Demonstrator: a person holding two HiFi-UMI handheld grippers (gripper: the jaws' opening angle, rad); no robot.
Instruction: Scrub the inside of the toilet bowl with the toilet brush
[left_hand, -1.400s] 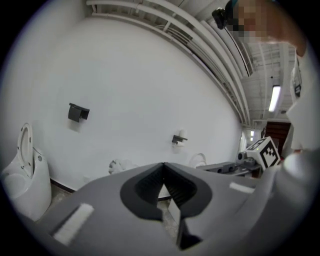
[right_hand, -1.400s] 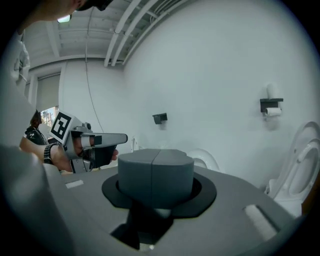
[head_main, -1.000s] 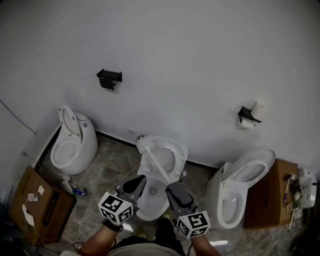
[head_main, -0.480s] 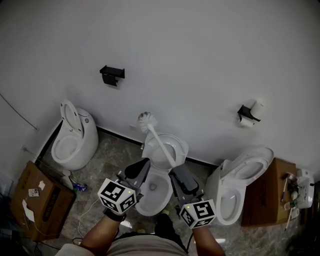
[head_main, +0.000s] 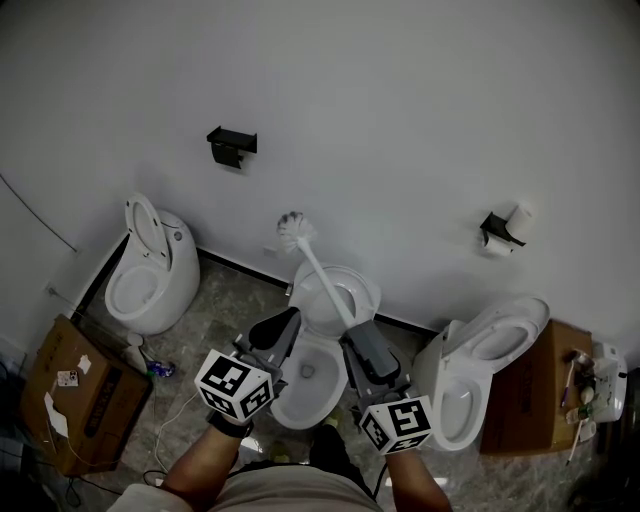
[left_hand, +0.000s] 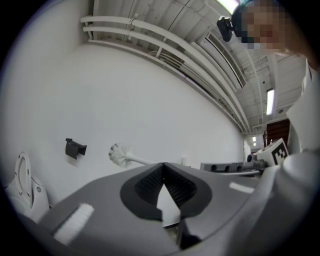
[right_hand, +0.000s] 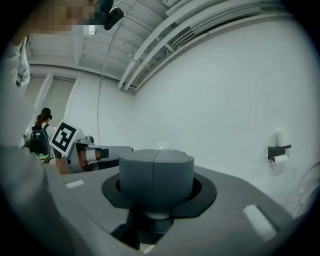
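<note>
The right gripper (right_hand: 156, 156) has its jaws pressed together, a seam running down their middle. Just above the jaws a faint white brush head (right_hand: 161, 145) shows against the wall (right_hand: 225, 90). The left gripper (right_hand: 122, 151) lies left of them and a paper holder (right_hand: 278, 150) far right.

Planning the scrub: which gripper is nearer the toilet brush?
Right. The right gripper is shut on the toilet brush, low on its handle; left gripper sits apart, to its left.

Cardboard box (head_main: 75, 395) (left), paper holder (head_main: 232, 146).
</note>
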